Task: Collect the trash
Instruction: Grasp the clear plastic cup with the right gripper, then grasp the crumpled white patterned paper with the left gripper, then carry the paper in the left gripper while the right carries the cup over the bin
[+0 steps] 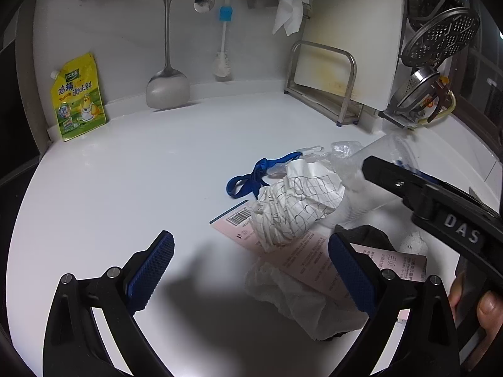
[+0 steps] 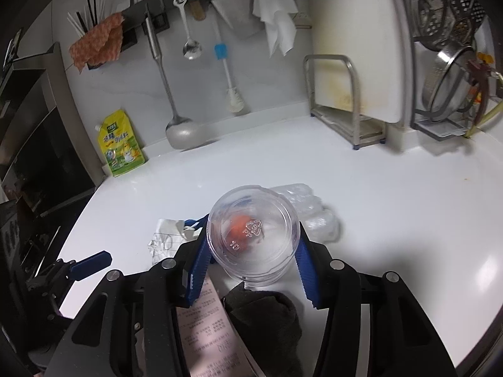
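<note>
A trash pile lies on the white counter [image 1: 110, 188]: crumpled checked paper [image 1: 295, 207], a pink printed packet [image 1: 301, 257], a blue ribbon [image 1: 251, 179], white tissue [image 1: 292, 298] and a dark cloth [image 2: 264, 323]. My left gripper [image 1: 251, 270] is open, low over the pile's near left side. My right gripper [image 2: 251, 257] is shut on a clear plastic cup [image 2: 251, 235], held on its side above the pile; the cup also shows in the left wrist view [image 1: 377, 163]. Crinkled clear plastic [image 2: 311, 213] lies behind the cup.
A yellow seasoning pouch [image 1: 78, 97] leans on the back wall at left. A ladle [image 1: 168, 88], spoon and brush [image 1: 223, 40] hang there. A cutting board in a metal rack [image 1: 339, 72] and a dish rack [image 2: 449, 94] stand at back right.
</note>
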`<state>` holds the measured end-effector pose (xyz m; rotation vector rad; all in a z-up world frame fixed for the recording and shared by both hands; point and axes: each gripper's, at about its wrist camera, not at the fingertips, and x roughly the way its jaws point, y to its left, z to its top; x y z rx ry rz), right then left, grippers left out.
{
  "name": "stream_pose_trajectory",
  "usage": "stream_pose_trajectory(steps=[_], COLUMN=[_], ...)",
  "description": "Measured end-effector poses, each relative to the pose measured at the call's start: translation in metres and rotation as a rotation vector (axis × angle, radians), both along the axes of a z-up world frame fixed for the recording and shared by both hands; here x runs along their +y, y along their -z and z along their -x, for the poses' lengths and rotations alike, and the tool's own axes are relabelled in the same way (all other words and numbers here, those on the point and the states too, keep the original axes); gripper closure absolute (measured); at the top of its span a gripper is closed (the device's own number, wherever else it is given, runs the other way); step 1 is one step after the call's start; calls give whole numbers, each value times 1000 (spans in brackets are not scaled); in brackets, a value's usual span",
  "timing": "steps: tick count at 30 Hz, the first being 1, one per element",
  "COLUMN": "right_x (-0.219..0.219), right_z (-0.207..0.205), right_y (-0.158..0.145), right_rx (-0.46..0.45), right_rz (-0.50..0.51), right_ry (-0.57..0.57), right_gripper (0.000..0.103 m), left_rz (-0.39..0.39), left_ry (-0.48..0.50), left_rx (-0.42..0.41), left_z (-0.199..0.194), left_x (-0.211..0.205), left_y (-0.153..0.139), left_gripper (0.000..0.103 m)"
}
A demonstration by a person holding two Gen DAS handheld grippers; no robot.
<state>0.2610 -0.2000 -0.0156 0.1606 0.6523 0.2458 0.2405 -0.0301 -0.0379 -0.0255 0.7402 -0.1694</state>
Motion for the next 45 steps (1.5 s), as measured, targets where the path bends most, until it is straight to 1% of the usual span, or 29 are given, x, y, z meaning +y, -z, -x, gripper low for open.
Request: stream_pose_trajectory(steps=[3, 7, 13, 18, 19, 20, 21, 23, 24, 25, 28, 29, 31, 34, 37, 40, 45], right_x=[-12, -29, -54, -69, -73, -75, -78, -81, -83, -85, -90, -91, -93, -95, -95, -95, -92], right_z=[5, 18, 32, 45, 47, 47, 48, 50, 51, 52, 57, 59, 63, 71, 85, 99, 139], right_y=[-4, -9, -12, -14, -13, -13, -12, -12, -12, -12, -12, -10, -9, -6, -4, -3, -7], right_rx=[-5, -33, -51, -65, -65, -65, -65, -67, -69, -70, -75, -77, -78, -74, -77, -71, -77], right_rz=[-21, -21, -52, -75, -75, -77, -79, -85, -88, -88, -94, -95, -92, -92, -80, -79, -82], right_ry=[22, 63, 113, 137, 146, 154, 161, 175, 184, 189, 204, 207, 213, 213, 211, 214, 224], right_gripper=[54, 54, 54, 54, 54, 54, 54, 54, 54, 54, 54, 54, 54, 54, 54, 54, 54], left_rz=[-1, -1, -14, -53, -58, -62, -67, -70, -65, -59, -50, -42, -32, -60, -62, -82, -73], left_ry=[-3, -15, -10, -21, -24, -25, -24, -22, -20, -17, -18, -21, -27, -31, -30, -26, -5], left_rx=[11, 16, 21, 15, 13, 10, 11, 20, 26, 32, 33, 25, -6, -44, -65, -83, -93], left_z=[-5, -12, -22, -32, -33, -34, -35, -36, -37, -38, -37, -35, -28, -15, 3, 28, 74], left_x=[-6, -13, -29, -42, -43, -43, -44, -43, -42, -41, -37, -35, -28, -22, -12, -3, 5], left_y=[1, 1, 1, 4, 5, 5, 5, 6, 7, 8, 5, 2, -7, -19, -28, -33, -35], left_gripper=[6, 6, 6, 8, 10, 19, 25, 40, 43, 51, 65, 66, 66, 66, 66, 66, 66])
